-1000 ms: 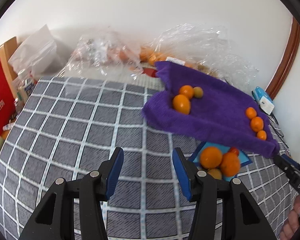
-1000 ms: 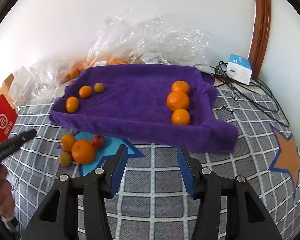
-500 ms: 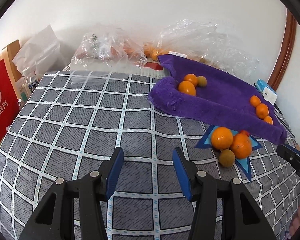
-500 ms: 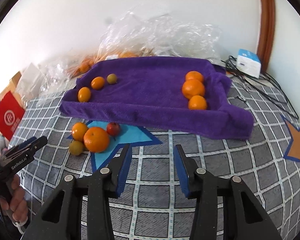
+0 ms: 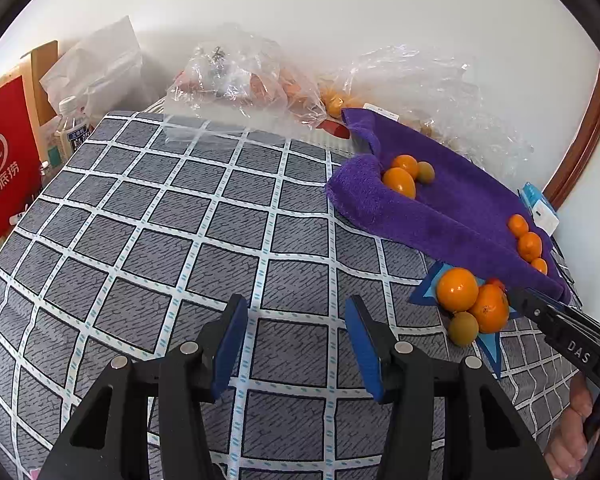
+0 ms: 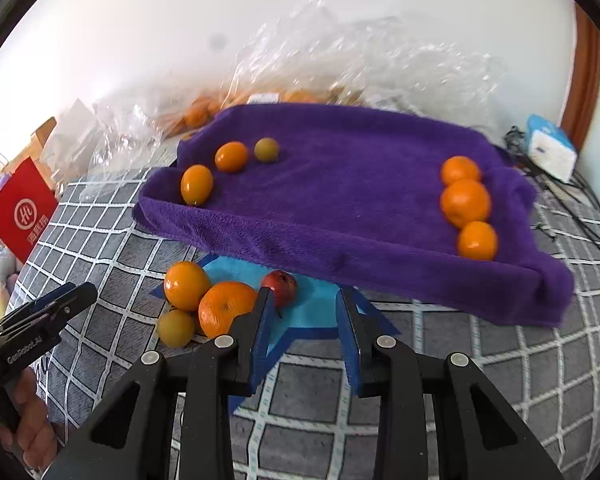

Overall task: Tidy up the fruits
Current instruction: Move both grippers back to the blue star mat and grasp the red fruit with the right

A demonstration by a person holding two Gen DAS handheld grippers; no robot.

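left gripper [image 5: 296, 334]: jaws wide, holding nothing, over bare checked bed cover [image 5: 148, 216] | loose fruits [image 6: 216, 304] heaped on blue star, unsorted, just before purple towel [image 6: 340, 200], which holds two sorted rows | right gripper [image 6: 302, 320]: jaws wide, empty, nearer the small red fruit [image 6: 281, 282] than 0.5 s ago, likely to pick it.

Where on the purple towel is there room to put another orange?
The middle of the purple towel is bare, between the three small fruits at its left end and the row of three oranges at its right. Those two ends are crowded, and so is the fruit pile on the blue star below the towel's front edge.
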